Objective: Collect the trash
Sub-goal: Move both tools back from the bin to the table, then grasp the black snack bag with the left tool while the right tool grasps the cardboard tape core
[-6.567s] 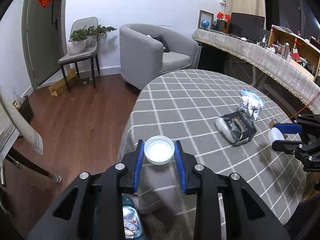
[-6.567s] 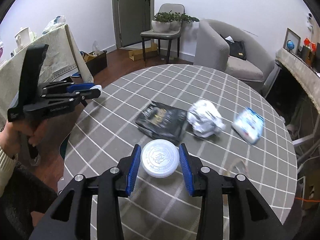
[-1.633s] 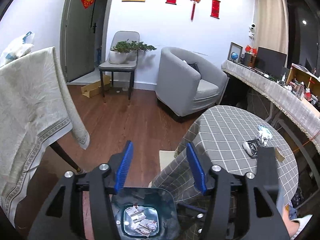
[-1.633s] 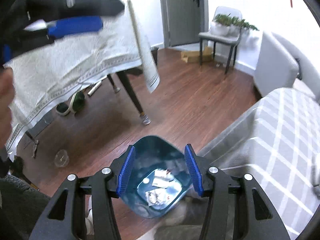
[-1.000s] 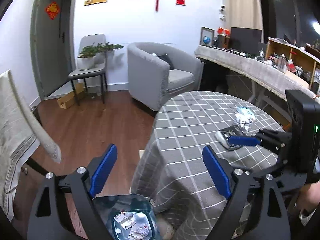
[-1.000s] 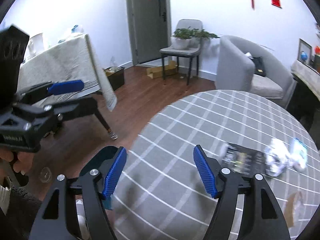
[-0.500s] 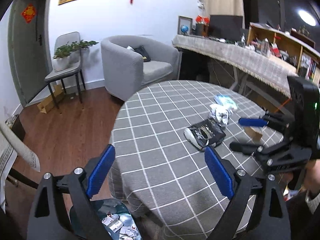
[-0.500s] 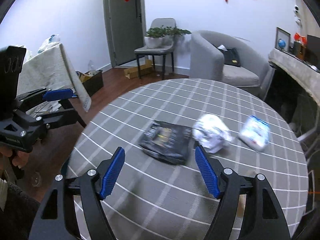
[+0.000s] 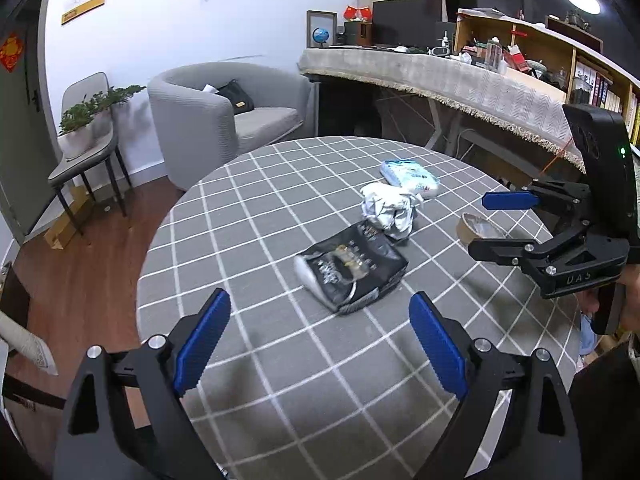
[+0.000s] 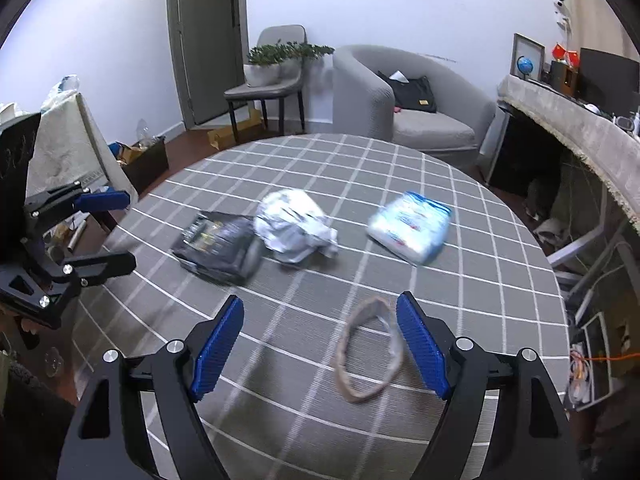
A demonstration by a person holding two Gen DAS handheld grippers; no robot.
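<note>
Both tongs hang over the round checked table, the left gripper spread wide on nothing, the right gripper still opening. A tape ring lies between the right jaws, untouched, near the table's 5 o'clock edge. Black packet, crumpled white wrapper and blue-white pack sit mid-table, with bare cloth around them.

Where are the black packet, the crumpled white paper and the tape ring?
black packet (image 9: 352, 266), left wrist view, middle of its printed face
crumpled white paper (image 9: 388, 210), left wrist view, centre of the wad
tape ring (image 10: 347, 376), right wrist view, its left band
</note>
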